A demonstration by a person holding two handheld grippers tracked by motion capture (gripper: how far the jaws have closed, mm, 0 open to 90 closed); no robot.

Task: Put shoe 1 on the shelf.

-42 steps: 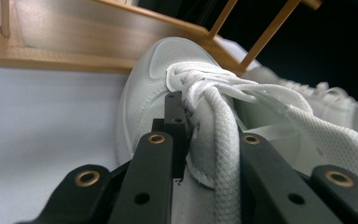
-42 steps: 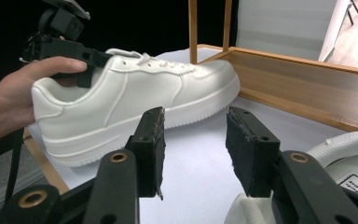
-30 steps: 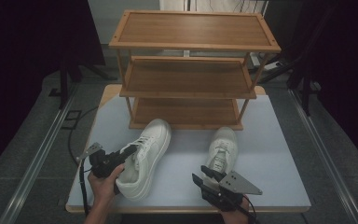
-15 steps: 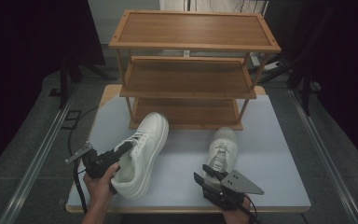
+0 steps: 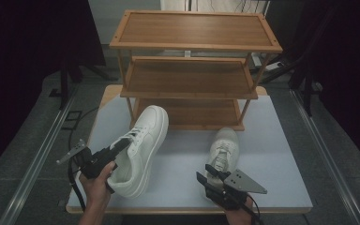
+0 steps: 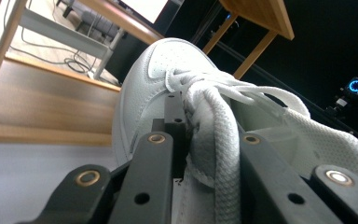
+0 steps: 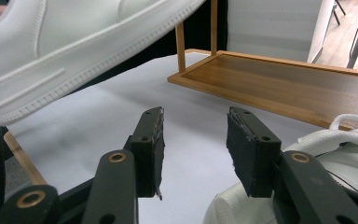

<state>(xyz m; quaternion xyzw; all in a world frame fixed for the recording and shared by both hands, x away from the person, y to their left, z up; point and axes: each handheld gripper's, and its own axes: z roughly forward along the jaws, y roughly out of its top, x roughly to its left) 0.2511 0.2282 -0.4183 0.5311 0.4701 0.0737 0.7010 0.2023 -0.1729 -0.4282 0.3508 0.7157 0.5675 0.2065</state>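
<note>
My left gripper (image 5: 118, 146) is shut on the tongue and laces of a white sneaker (image 5: 140, 143) and holds it tilted above the table, toe toward the shelf rack. In the left gripper view the black jaws pinch the sneaker's laces (image 6: 212, 126) between them. A second white sneaker (image 5: 223, 152) rests on the table at the right, toe toward the rack. My right gripper (image 5: 206, 172) hovers open at that sneaker's heel; in the right gripper view its jaws stand apart with nothing between them, the heel (image 7: 335, 154) just to their right.
A wooden three-tier shelf rack (image 5: 194, 40) stands at the far side of the pale table (image 5: 272, 140); its lowest shelf (image 7: 284, 88) lies straight ahead of both shoes. Dark floor and metal rails flank the table.
The left hand has lifted the left sneaker off the table and tipped it, toe rising toward the rack. The right gripper and right sneaker stayed put.
</note>
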